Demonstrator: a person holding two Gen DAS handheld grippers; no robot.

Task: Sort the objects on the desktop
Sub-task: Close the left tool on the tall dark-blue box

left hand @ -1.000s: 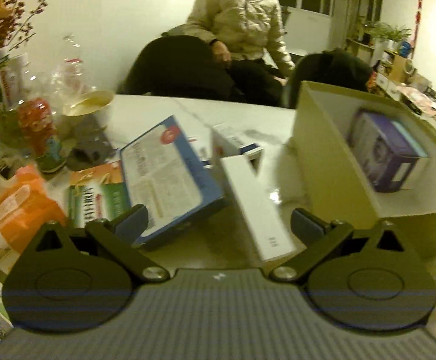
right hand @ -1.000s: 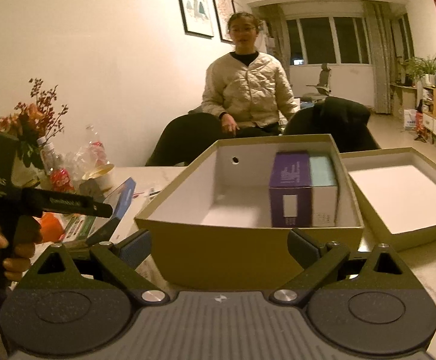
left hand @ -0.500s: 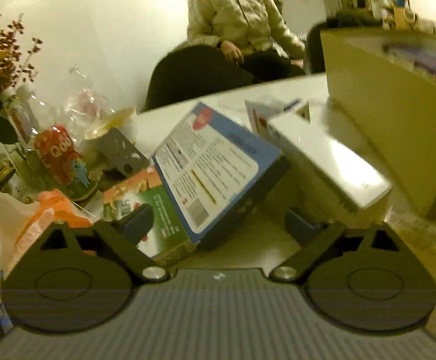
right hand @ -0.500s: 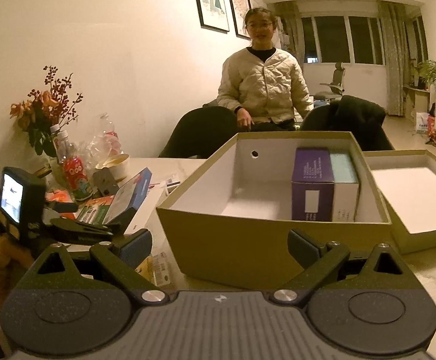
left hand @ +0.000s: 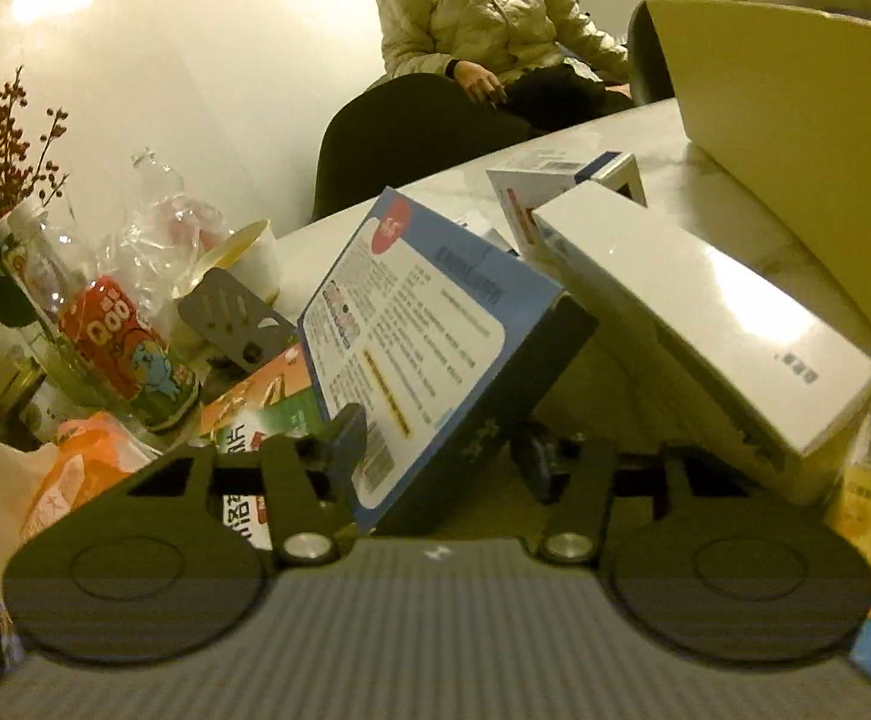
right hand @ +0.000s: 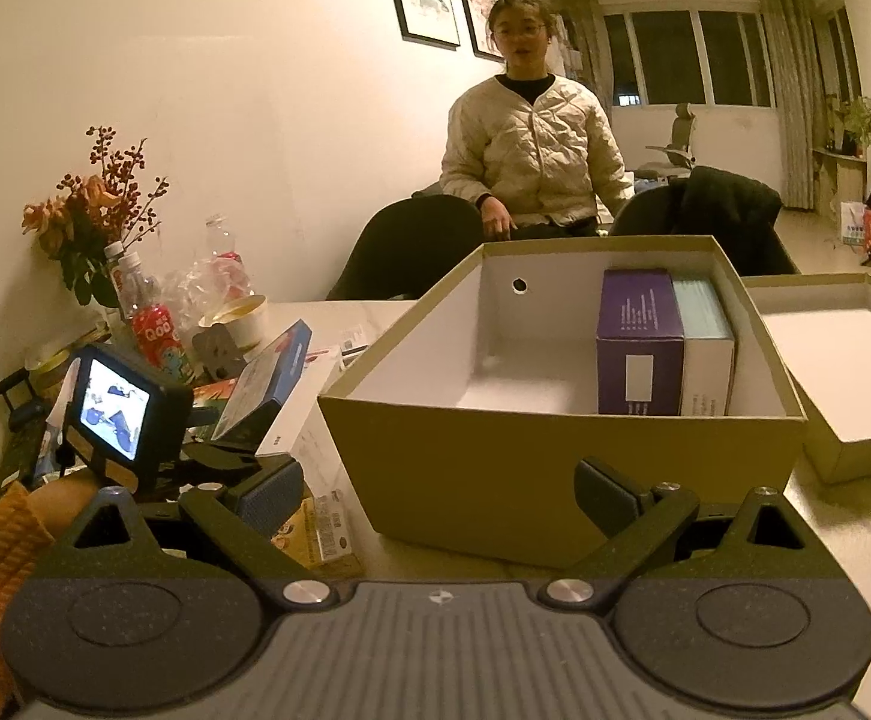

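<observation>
blue-edged box (left hand: 429,330), white box (left hand: 705,312), purple box (right hand: 639,339)

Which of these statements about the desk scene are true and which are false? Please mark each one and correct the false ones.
1. The blue-edged box stands between the fingers of the left gripper, whose jaws are closing. True.
2. The open cardboard box is empty. False: a purple box and a pale teal-topped box stand in it, side by side against its right wall.
3. The right gripper holds the long white box. False: its jaws are open with nothing between them; the white box lies on the table beside the blue-edged box.
4. A red Qoo bottle stands left of the blue-edged box. True.
5. The box lid covers the cardboard box. False: it lies open side up, to the right of that box.
</observation>
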